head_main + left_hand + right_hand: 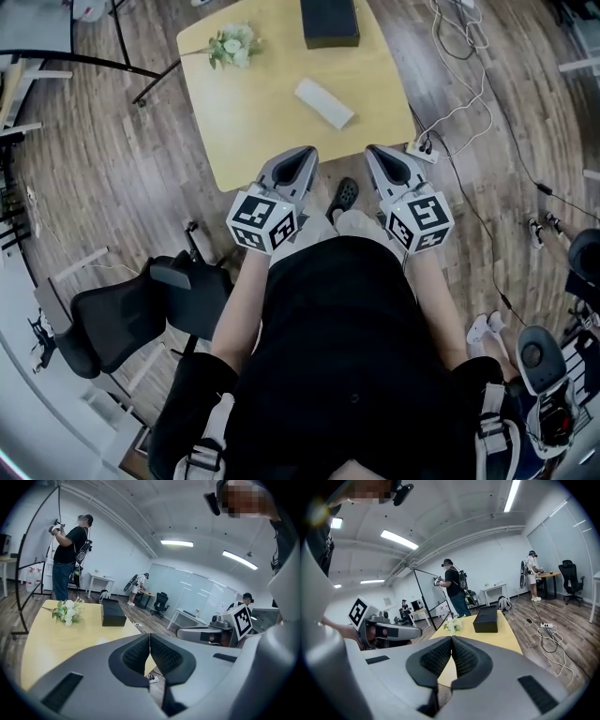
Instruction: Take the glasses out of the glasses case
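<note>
— left gripper (149,641), how do its jaws stand?
— clenched, pads meeting at the tips, nothing between them. right gripper (451,644) is the same: pressed together and empty.
— and the glasses case?
— glasses case (324,103) is a pale oblong lying at a slant near the middle of the yellow table (253,141). it looks closed. neither gripper touches it.
— where are the grippers from it?
— side by side at the table's near edge, tips pointing towards the table, well apart from the case.
— what else sits on the table?
— a black box (330,21) at the far edge, beyond the case and apart from it. a small bunch of white flowers (232,44) lies by the far left corner.
— and around the table?
— wooden floor (112,169), with a white power strip (422,147) and its cables just off the near right corner. a black office chair (117,319) stands at the person's left. farther off, a person in dark clothes (70,557) stands by the wall.
</note>
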The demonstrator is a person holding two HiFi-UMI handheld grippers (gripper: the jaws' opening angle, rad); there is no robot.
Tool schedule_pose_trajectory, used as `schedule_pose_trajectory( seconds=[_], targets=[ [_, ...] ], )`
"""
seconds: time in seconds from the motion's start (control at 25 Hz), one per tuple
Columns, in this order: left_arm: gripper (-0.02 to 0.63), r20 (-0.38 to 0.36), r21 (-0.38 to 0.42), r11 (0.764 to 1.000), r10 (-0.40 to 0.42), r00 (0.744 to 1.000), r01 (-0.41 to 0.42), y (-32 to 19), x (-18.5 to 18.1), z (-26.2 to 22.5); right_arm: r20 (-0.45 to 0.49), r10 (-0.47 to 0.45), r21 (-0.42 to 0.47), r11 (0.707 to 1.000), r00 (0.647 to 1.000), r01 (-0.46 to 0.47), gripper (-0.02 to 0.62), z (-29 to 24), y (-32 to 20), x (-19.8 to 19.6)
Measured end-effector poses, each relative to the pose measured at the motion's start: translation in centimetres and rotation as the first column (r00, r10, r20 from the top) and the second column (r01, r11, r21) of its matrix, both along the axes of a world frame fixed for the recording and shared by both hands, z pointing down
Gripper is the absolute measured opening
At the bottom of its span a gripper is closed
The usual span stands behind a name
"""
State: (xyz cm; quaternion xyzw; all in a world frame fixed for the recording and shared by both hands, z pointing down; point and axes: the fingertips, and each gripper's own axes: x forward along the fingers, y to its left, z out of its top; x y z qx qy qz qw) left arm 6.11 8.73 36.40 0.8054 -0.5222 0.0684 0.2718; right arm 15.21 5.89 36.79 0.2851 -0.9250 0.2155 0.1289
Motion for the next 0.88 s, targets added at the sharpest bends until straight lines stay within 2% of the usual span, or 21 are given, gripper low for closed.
schedule_pose_trajectory(
  seconds=[0.28,0.48,0.88],
  targets=[
    [0.022,0.029,-0.054,0.999,0.011,1.0,-0.01,-0.7,-1.6,2.7,-0.037,-0.037,-0.034,0.999,0.999,0.036,0.017,2.8,-1.2,-2.6],
    [0.023,-0.014,-0.077,0.997,0.028,1.0,-0.029,-2.4,-3.3,4.2,-0.102,-0.048,-0.046,0.998,0.994,0.044,0.017,4.4,-2.3,-4.6],
    [0.023,-0.007,-0.102,0.986,0.129,0.992,-0.129,-6.9,-7.0,6.5,-0.228,-0.033,-0.024,0.999,0.973,0.028,0.02,5.7,-5.7,-8.0]
  ],
)
